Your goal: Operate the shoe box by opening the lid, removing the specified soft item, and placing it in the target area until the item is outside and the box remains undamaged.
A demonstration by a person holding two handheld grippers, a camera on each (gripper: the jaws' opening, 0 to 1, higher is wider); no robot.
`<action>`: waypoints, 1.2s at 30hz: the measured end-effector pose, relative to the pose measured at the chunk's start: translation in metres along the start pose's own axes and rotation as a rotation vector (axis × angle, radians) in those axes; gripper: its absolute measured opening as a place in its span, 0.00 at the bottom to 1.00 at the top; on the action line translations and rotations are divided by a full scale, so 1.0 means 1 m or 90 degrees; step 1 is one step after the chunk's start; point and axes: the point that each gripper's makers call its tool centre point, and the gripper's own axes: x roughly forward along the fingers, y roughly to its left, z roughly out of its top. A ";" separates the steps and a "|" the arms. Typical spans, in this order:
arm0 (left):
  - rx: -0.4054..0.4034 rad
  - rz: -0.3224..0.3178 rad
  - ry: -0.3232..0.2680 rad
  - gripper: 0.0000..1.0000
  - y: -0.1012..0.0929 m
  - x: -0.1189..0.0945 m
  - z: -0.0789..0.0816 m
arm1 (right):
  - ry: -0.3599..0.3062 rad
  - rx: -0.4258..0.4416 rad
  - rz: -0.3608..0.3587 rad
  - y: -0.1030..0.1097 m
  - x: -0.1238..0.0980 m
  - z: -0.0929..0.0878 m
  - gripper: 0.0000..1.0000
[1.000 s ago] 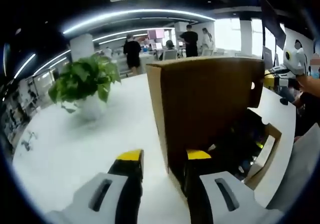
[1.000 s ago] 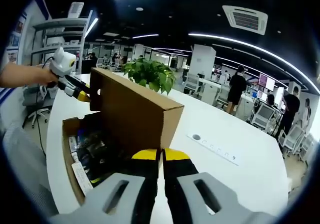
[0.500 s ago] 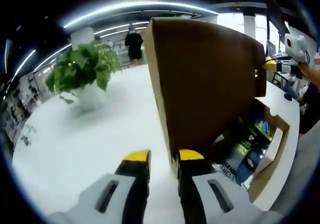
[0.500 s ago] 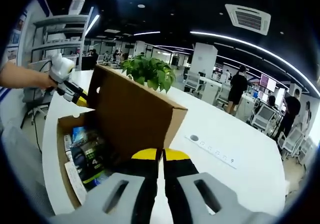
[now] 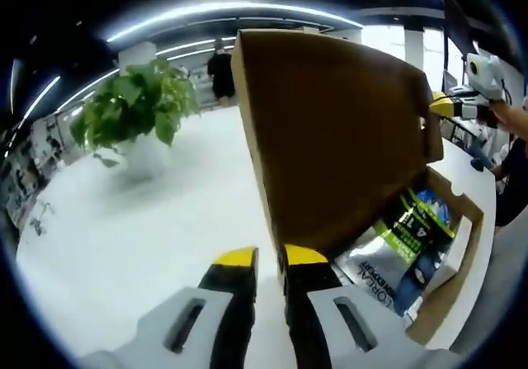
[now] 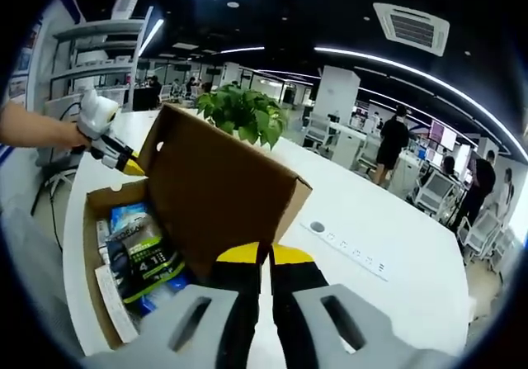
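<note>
The lid-opening step is in hand. In the right gripper view, at the left, the left gripper, white with yellow-tipped black jaws, holds the far corner of the brown cardboard lid; whether its jaws clamp the cardboard or only press it I cannot tell from there. In the left gripper view its two jaws stand nearly together at the lid's lower edge, and a pinch on the card is likely but not certain. The lid stands raised and tilted back from the open brown cardboard shoe box, which sits at the near edge of the white worktop.

Inside the box lie glossy black, green and blue soft packets, the item to be removed; they also show in the left gripper view, below the lid.

Further right, the right gripper has its yellow tips pressed together at the lid's near corner, apparently pinching its edge. Behind the lid stands a green potted plant, and a white power strip lies on the worktop toward its right side.

Next, I judge, the lid must go fully back without creasing its hinge, then one gripper must let go and reach down for a packet.
</note>
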 end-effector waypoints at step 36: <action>0.009 -0.012 0.007 0.00 0.003 0.012 0.006 | 0.042 0.160 -0.019 0.014 0.008 -0.056 0.02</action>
